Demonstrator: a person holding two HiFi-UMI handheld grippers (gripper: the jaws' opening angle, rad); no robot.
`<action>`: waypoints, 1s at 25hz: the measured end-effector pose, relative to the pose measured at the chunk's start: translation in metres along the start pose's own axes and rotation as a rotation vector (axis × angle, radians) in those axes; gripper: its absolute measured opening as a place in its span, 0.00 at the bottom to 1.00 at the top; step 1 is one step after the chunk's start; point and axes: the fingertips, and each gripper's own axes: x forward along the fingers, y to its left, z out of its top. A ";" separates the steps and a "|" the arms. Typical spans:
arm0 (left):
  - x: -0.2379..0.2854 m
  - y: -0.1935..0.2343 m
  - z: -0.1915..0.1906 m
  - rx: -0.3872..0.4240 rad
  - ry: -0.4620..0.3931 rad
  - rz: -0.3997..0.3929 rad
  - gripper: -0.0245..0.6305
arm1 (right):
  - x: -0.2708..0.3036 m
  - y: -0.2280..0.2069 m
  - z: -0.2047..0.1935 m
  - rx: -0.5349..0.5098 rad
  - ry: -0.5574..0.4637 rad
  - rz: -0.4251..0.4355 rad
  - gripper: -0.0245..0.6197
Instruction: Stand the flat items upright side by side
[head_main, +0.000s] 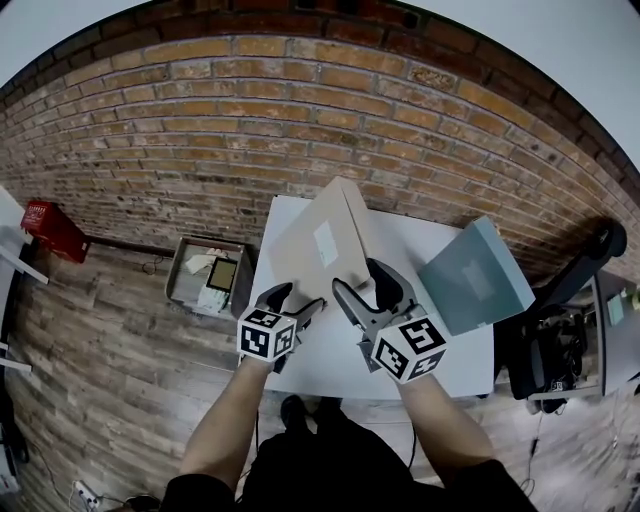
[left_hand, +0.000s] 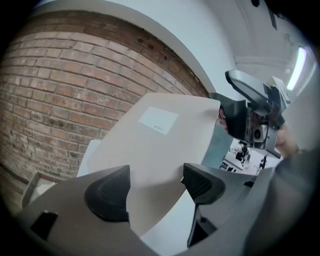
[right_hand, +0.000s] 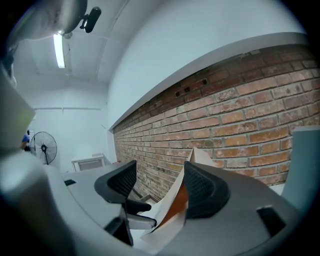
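The left claw (left_hand: 155, 187) has its jaws spread. The lower edge of the beige flat box (head_main: 320, 240) sits in the gap, and neither pad presses on it. The right claw (right_hand: 157, 182) is spread too. The box's thin edge, with a bit of orange showing underneath, rests against one pad, and the other pad is well clear.

Both bare forearms come in low and close together, reaching away from the person's body towards the brick wall (head_main: 200, 120). The two claws point nearly level, dipped a little towards the tabletop. The left one is at the box's lower left corner and the right one is at its lower right edge.

The white table (head_main: 330, 375) is pushed against the wall. The beige box stands on its lower edge near the middle, tilted rather than upright, with its white label facing the person. A teal flat box (head_main: 475, 275) is raised on the right side of the table, well apart from the beige one. I can't tell whether it leans on anything.

On the wooden floor to the left of the table sits a grey crate (head_main: 192, 262). Further left there is a small red box (head_main: 55, 230).
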 end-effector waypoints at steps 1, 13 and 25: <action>0.001 0.001 -0.002 -0.040 -0.014 -0.012 0.56 | 0.001 -0.002 0.000 0.012 -0.008 -0.002 0.52; 0.004 0.008 -0.004 -0.144 -0.059 -0.059 0.60 | 0.017 -0.001 0.002 -0.021 0.011 -0.016 0.34; 0.022 -0.007 -0.004 -0.172 -0.067 -0.120 0.62 | 0.010 -0.017 0.011 0.025 0.038 -0.071 0.06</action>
